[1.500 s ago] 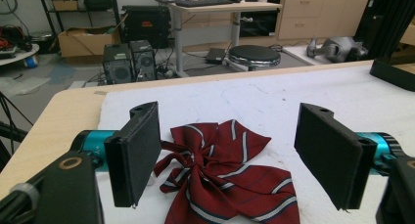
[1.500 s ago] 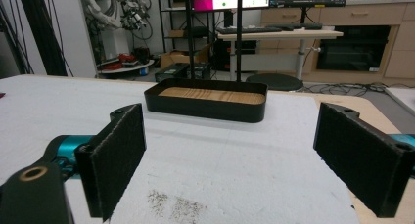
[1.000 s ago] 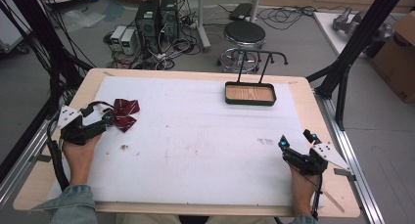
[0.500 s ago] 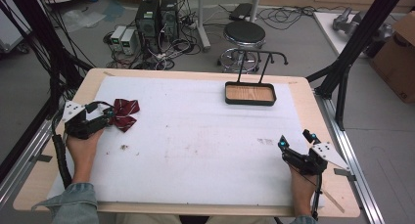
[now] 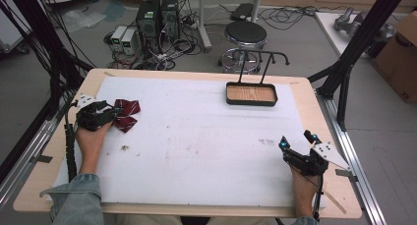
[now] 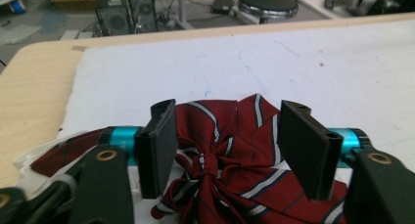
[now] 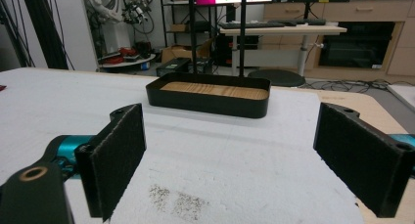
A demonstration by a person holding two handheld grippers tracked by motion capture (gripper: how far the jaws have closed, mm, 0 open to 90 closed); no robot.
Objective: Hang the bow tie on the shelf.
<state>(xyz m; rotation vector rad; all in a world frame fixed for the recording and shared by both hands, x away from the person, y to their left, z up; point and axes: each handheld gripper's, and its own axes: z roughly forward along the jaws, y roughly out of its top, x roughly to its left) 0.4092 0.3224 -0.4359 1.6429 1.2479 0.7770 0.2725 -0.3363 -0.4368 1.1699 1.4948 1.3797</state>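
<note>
High view looked down on a pale wooden table covered by a white foam sheet. At about nine o'clock on the sheet lay a dark red bow tie with white and navy stripes, near the sheet's left edge. The left gripper, black with a grey plate on top, was held in the person's left hand, whose forearm wore a blue denim sleeve; its tips reached the bow tie's left side. From the left gripper view, the two black jaws stood apart on either side of the bow tie's centre knot, not closed on the cloth, with the striped fabric spreading between and beyond them. At about four o'clock, near the sheet's right edge, the right gripper was held in the person's right hand, well apart from the bow tie. From the right gripper view its jaws stood wide apart with nothing between them, above the foam sheet and a small patch of dark specks. At about one o'clock sat a black rectangular tray with a wooden floor and a tall black wire handle. Beyond the table at twelve o'clock, a round black stool and computer towers stood on the grey floor.
</note>
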